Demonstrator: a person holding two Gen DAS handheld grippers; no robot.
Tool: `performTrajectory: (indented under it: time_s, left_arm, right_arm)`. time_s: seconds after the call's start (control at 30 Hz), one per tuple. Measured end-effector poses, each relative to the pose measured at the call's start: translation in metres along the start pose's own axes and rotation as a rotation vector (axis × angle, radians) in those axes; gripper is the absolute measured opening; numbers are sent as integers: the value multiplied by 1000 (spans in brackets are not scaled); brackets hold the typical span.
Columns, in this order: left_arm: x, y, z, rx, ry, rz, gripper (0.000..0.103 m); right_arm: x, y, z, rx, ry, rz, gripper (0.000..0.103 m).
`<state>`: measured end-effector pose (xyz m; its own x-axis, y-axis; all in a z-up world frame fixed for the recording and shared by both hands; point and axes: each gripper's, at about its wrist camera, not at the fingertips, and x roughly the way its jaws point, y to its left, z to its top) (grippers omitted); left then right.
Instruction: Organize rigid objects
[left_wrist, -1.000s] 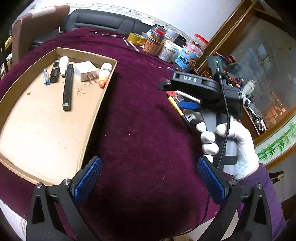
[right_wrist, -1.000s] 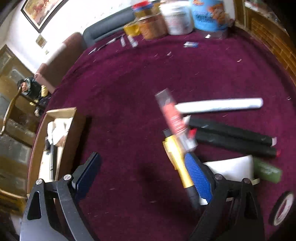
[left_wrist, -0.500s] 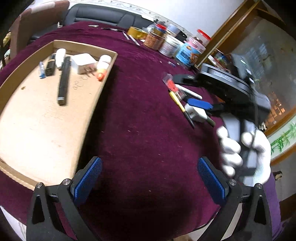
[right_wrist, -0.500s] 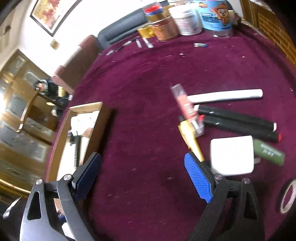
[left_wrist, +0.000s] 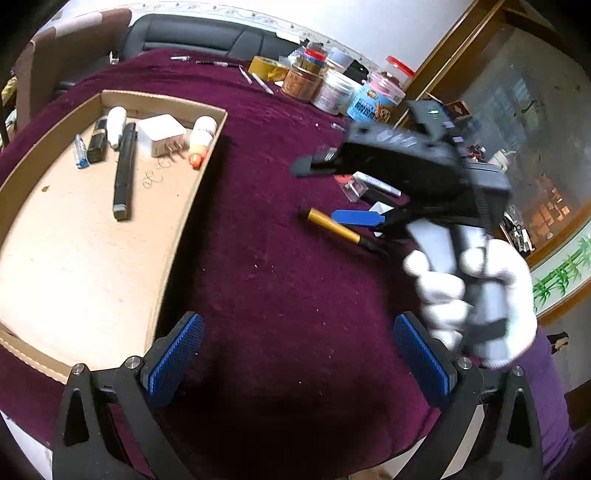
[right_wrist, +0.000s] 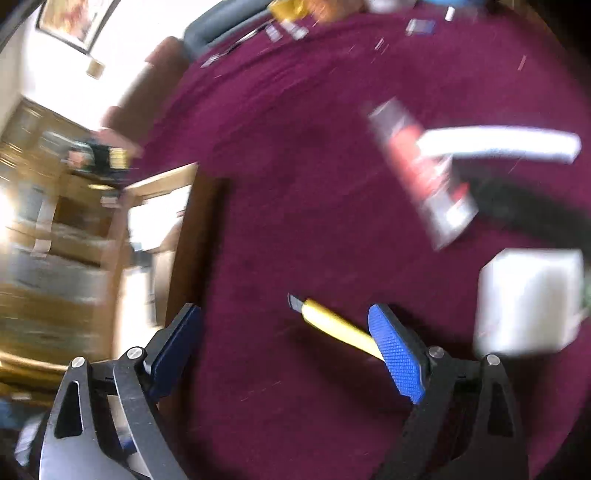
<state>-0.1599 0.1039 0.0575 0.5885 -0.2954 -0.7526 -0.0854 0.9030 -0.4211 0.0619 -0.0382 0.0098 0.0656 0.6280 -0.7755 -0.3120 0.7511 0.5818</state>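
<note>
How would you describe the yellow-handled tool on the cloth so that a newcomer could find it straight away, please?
Start at the cardboard tray on the maroon tablecloth, then look across the cloth towards the right gripper. Beside the lower blue pad lies the yellow-handled tool: a slim stick, the only yellow thing there, while the markers beyond are white or black.

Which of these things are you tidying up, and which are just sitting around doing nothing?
Part of the tidying:
cardboard tray
yellow pen
white box
white marker
black marker in the tray
white charger in the tray

Just lying about:
jars
yellow tape roll
sofa
</note>
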Motion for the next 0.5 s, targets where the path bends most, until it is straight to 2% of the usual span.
performTrajectory:
  time_s: [0.07,0.13,0.23,0.33,0.5]
  left_arm:
    - [2,-2,-1,9,10,0,101]
    - [1,-4,-1,20,10,4,101]
    - [4,-9,2,43,18,15,101]
    - [13,-18,6,68,45,22,101]
    - [31,-32,13,76,93,27,101]
  right_arm:
    - [-9,-3,-7,14,-27,39,93]
    - [-31,-4,-14,-14,-119,27,93]
    - [-70,-15,-26,-41,-294,-48,92]
    - [-103,-41,-42,-2,-479,-128,92]
    - [-121,-65,-58,29,-653,-280,92]
